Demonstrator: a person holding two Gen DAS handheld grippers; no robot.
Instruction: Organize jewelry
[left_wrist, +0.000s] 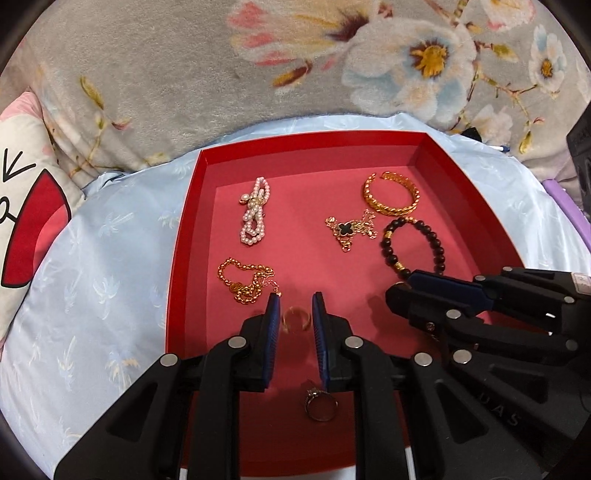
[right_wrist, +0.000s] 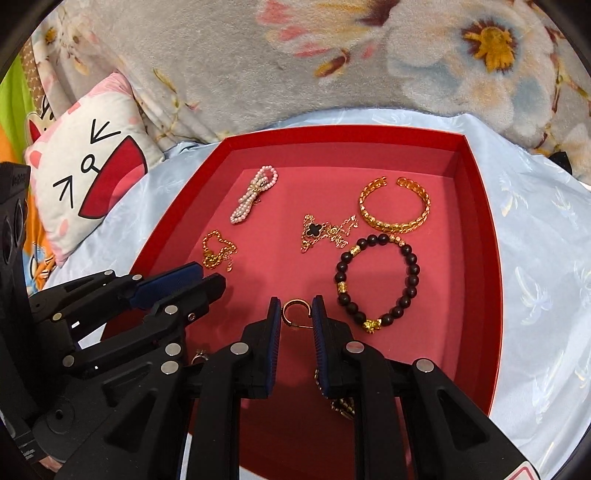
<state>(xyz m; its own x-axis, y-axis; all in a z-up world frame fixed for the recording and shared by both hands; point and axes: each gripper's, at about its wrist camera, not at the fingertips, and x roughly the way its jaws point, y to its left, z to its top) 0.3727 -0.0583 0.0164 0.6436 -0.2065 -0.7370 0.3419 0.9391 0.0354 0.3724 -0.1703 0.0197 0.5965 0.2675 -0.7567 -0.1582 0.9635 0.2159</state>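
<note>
A red tray (left_wrist: 184, 236) (right_wrist: 491, 236) holds a pearl bracelet (left_wrist: 255, 210) (right_wrist: 253, 197), a gold chain (left_wrist: 245, 280) (right_wrist: 218, 251), a clover necklace (left_wrist: 349, 229) (right_wrist: 325, 230), a gold bangle (left_wrist: 391, 195) (right_wrist: 395, 206) and a dark bead bracelet (left_wrist: 413, 245) (right_wrist: 376, 284). My left gripper (left_wrist: 294, 317) is open around a gold ring (left_wrist: 294, 318) lying on the tray floor. My right gripper (right_wrist: 295, 314) is open around a gold hoop earring (right_wrist: 295, 312). A stone ring (left_wrist: 320, 402) lies beneath the left fingers.
The tray sits on pale blue satin cloth (left_wrist: 92, 288) over a floral blanket (left_wrist: 184, 74). A cat-face cushion (right_wrist: 88, 177) lies to the left. The right gripper's fingers (left_wrist: 443, 284) reach in close beside the left one. Another dark piece (right_wrist: 341, 406) shows under the right gripper.
</note>
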